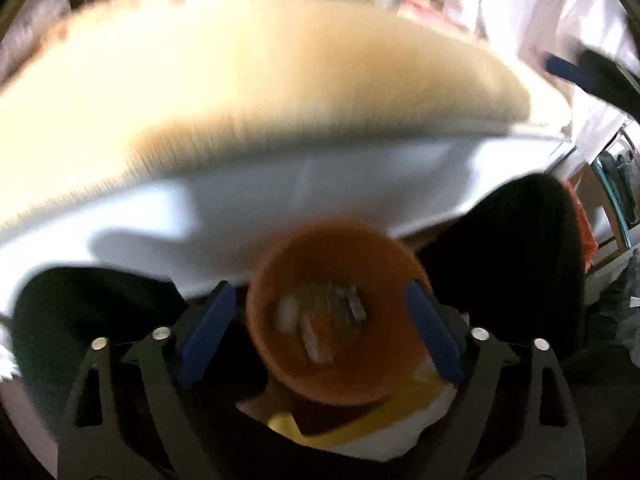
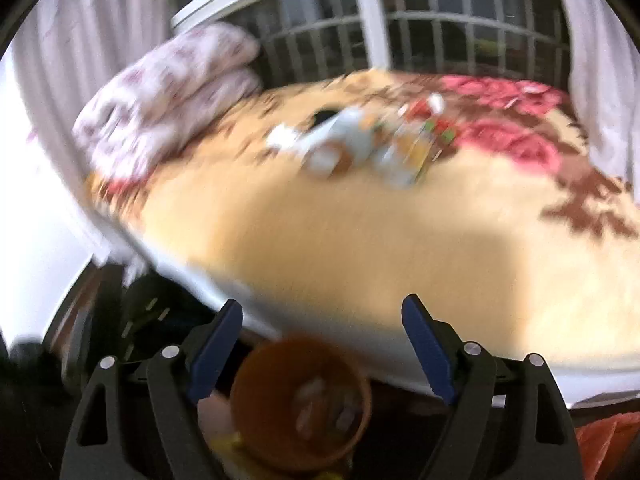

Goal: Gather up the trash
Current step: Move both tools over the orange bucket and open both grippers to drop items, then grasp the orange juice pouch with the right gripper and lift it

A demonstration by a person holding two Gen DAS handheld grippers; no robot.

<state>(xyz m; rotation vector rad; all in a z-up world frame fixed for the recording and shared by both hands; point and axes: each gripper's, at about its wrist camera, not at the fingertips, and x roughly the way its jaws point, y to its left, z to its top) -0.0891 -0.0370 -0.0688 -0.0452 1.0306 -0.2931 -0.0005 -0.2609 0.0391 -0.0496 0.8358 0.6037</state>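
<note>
the trash [image 2: 360, 144] lies in a loose cluster on the bed [image 2: 360, 248], toward its far side, near the window: blurred white and coloured pieces that look like crumpled wrappers, small cartons and perhaps a cup, too smeared to name singly. an orange bin [image 1: 332, 312] stands on the floor below the bed's near edge, with a few scraps already in it; it also shows low in the right wrist view.

the left gripper [image 1: 320, 328] hangs above the bin with its fingers spread wide and nothing between them. the right gripper [image 2: 324, 344] points across the bed toward the cluster, its fingers likewise apart and empty.

such litter is probably light, thin and easily crushed, and glossy wrappers may slip. the soft blanket will give under pressure, so a pinch on a raised fold or a carton's edge seems safer than pressing down flat.
</note>
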